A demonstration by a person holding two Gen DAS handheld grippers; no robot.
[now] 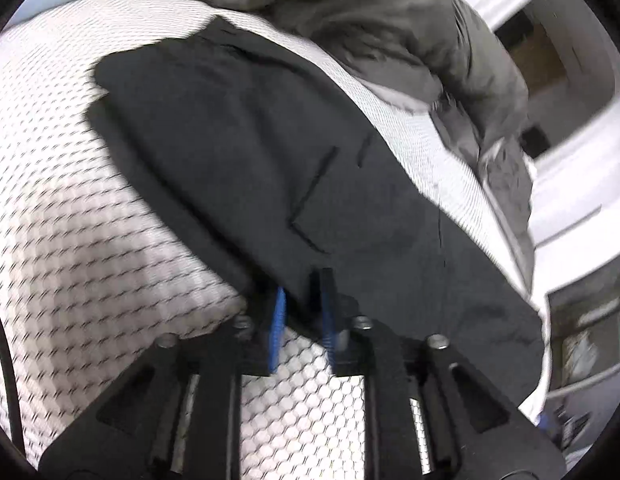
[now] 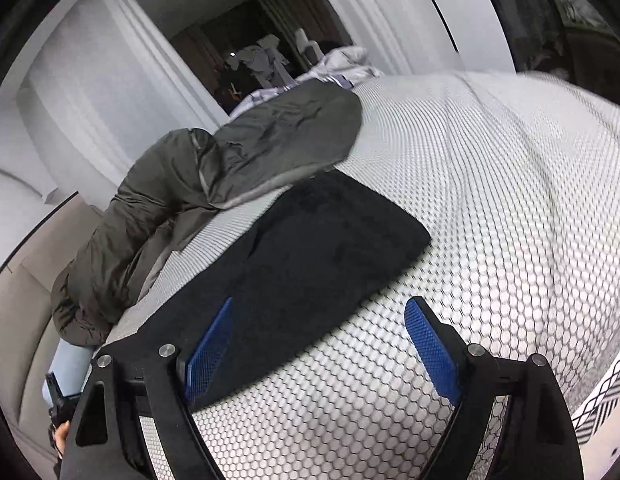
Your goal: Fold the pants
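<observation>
Left wrist view
Left gripper (image 1: pixel 304 300): jaws narrowed, blue pads (image 1: pixel 278 320) pinching the near edge of the black pants (image 1: pixel 270 152).
Pants: spread flat on the honeycomb-patterned bed cover (image 1: pixel 70 220), grey jacket (image 1: pixel 389 20) at the far edge.

Right wrist view
Right gripper (image 2: pixel 321 320): jaws spread wide, gripping nothing; left pad over the pants' (image 2: pixel 329 232) near edge, right pad over bare bed cover (image 2: pixel 489 180).
</observation>
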